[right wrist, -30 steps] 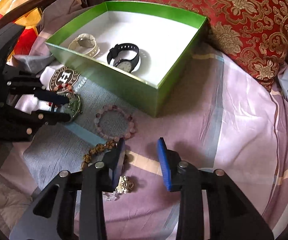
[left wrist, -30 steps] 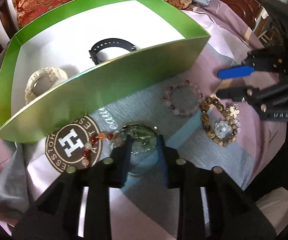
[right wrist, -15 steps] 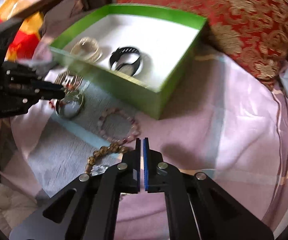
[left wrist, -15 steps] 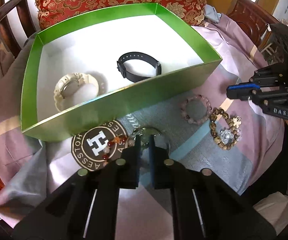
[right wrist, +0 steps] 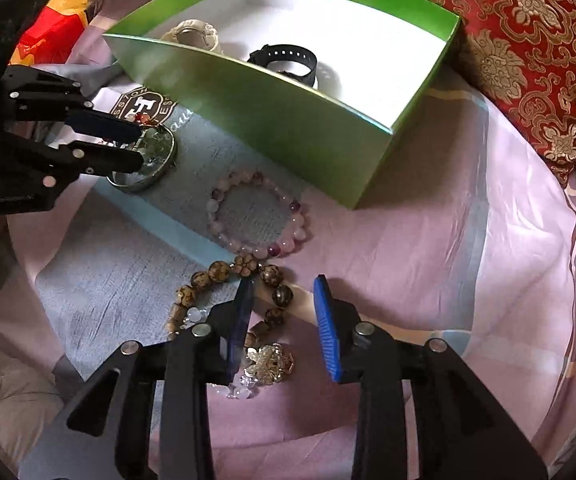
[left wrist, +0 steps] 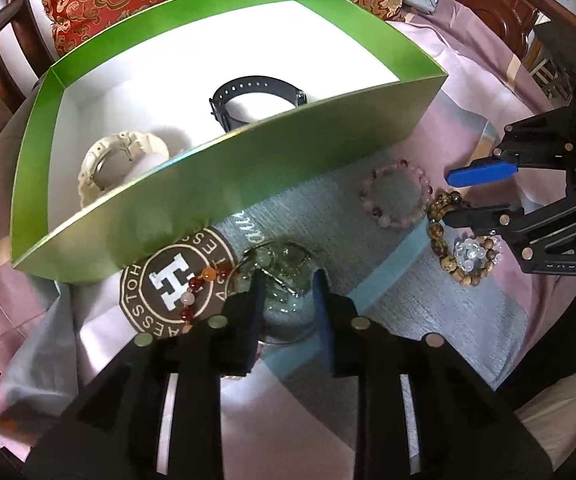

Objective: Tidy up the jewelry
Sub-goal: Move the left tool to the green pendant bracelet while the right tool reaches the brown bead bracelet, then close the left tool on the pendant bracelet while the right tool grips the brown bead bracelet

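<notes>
Both jaws stand wide: the left hand-held gripper (left wrist: pixel 288 300) straddles the green bangle (right wrist: pixel 145 160) just beside the green box (left wrist: pixel 247 184), the right hand-held gripper (right wrist: pixel 283 320) the brown bead bracelet (right wrist: pixel 227 292). Tangled charms may snag; the box's near wall needs clearing.

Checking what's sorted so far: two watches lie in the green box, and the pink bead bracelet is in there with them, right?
Not quite. The two watches, the black watch and the cream watch, do lie in the green box, but the pink bead bracelet is outside it, on the cloth in front of the box's near wall. The right wrist view shows this.
</notes>
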The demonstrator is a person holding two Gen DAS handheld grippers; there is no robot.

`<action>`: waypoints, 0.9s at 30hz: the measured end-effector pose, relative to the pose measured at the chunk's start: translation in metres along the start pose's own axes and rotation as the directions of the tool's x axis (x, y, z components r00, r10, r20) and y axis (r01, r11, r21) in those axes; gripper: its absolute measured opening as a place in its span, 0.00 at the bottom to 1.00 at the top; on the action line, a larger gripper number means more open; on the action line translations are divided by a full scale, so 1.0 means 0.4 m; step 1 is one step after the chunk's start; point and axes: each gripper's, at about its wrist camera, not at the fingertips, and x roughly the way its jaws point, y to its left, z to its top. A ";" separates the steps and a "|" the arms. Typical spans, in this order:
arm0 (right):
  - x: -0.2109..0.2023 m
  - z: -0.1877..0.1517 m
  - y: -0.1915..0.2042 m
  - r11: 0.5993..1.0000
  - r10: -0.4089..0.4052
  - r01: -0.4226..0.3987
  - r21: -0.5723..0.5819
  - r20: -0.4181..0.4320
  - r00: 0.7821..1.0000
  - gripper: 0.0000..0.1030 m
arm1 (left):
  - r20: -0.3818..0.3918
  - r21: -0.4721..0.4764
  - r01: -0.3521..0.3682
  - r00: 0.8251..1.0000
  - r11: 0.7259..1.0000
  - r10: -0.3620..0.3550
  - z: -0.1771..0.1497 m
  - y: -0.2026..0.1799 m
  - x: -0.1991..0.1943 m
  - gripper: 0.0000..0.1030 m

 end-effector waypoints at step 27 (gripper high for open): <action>-0.050 0.020 -0.057 0.996 0.004 -0.011 0.091 0.075 0.997 0.24 | -0.013 0.032 -0.006 1.000 0.999 0.006 -0.006 -0.029 0.010 0.30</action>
